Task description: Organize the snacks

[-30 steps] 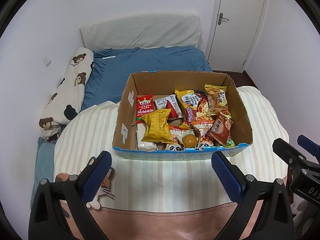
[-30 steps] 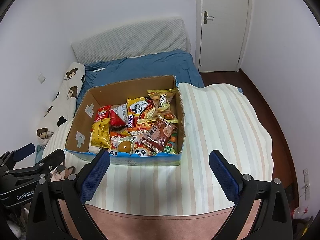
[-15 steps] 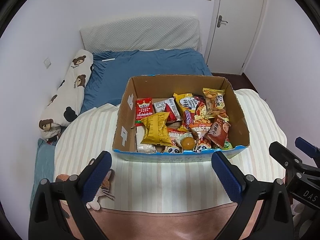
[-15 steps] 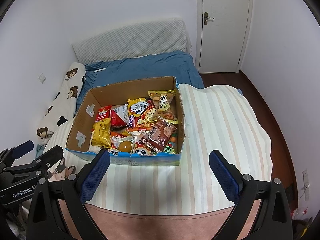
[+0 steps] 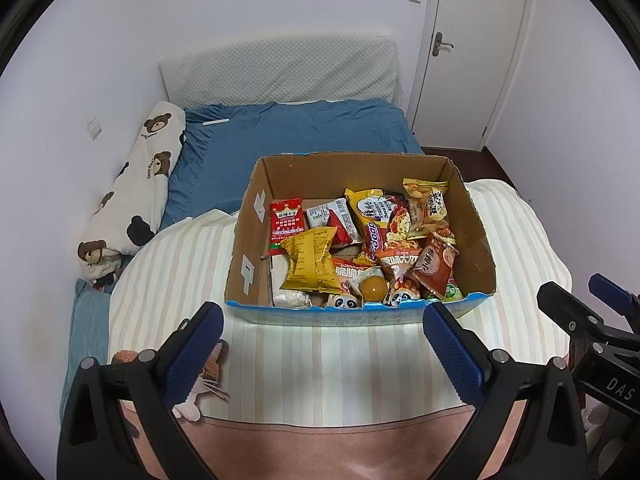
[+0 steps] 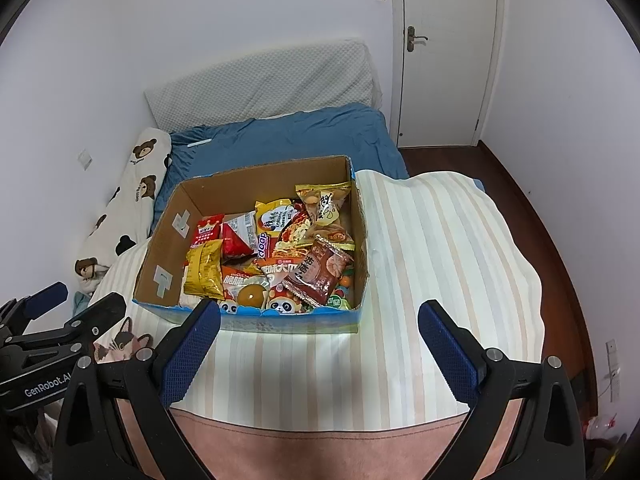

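Note:
An open cardboard box (image 5: 352, 172) full of snack packets stands on a striped cloth (image 5: 320, 360); it also shows in the right wrist view (image 6: 256, 178). Inside lie a gold crinkled bag (image 5: 310, 264), a red packet (image 5: 286, 226), a brown packet (image 5: 436, 264) and a round yellow jelly (image 5: 372, 288). My left gripper (image 5: 320, 354) is open and empty, hovering short of the box's near wall. My right gripper (image 6: 318, 354) is open and empty, near the box's front right corner.
A blue-sheeted bed (image 5: 296, 140) with a bear-print pillow (image 5: 136, 196) lies behind the box. A white door (image 5: 472, 48) is at the back right. A cat-print cloth (image 5: 204, 376) sits at the left edge of the striped cloth. Wooden floor (image 6: 532, 216) lies to the right.
Both grippers have drawn back slightly from the box, so it sits a little farther off in both views. Both stay open and empty.

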A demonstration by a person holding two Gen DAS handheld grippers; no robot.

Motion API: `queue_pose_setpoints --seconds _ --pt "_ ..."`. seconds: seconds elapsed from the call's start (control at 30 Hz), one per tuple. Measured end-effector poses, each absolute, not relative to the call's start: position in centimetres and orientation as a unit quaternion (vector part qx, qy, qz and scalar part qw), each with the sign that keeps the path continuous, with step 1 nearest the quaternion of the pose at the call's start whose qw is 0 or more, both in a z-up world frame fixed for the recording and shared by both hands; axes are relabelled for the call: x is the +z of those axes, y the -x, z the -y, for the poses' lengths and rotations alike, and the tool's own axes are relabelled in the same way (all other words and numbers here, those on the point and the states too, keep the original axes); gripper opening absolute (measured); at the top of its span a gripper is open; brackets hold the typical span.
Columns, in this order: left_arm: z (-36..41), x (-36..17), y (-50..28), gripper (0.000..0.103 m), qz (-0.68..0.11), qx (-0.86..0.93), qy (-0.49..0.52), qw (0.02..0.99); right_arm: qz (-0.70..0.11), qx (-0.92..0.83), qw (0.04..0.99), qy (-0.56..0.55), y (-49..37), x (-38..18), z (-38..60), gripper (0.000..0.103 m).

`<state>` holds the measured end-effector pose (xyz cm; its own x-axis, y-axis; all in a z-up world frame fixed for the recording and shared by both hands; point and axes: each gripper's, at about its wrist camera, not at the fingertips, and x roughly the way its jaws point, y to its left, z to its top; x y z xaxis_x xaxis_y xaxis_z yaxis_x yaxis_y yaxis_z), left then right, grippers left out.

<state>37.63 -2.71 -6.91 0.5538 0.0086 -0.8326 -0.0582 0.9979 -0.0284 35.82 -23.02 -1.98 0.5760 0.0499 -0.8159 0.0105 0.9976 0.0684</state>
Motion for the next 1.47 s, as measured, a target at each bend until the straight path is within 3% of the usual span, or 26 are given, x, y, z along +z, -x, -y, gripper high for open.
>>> queue_pose_setpoints --seconds 1.47 --pt "3.3 -6.0 -37.1 0.102 -0.459 0.021 0.017 0.888 -0.459 0.002 0.888 -0.039 -34.7 -1.9 23.1 0.101"
